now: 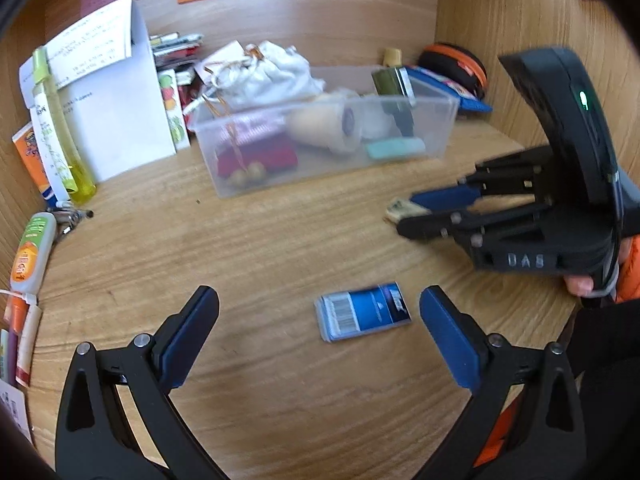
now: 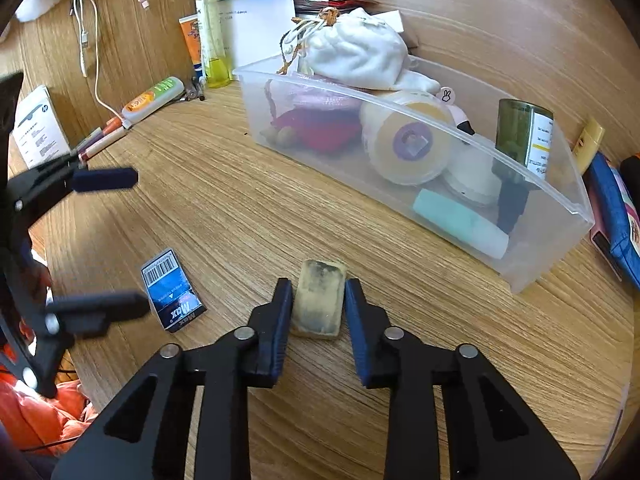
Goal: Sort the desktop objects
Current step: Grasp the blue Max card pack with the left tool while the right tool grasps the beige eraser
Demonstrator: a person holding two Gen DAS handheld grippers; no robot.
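Observation:
A worn yellowish eraser (image 2: 319, 303) lies on the wooden desk between the fingers of my right gripper (image 2: 316, 286). The jaws stand close on either side of it with a small gap, and it rests on the desk. The eraser shows in the left wrist view (image 1: 401, 209) at the right gripper's (image 1: 408, 210) tips. My left gripper (image 1: 320, 304) is wide open and empty. A small blue box of staples (image 1: 363, 312) lies flat on the desk between its fingers, nearer the right one; it also shows in the right wrist view (image 2: 173, 290).
A clear plastic bin (image 2: 552, 256) holds a white pouch (image 2: 358, 54), a tape roll (image 2: 408, 140), a green bottle (image 2: 524, 136) and a mint tube (image 2: 460, 220). Tubes, pens and a white paper box (image 1: 116, 120) line the left wall. A blue case (image 2: 616, 208) lies right of the bin.

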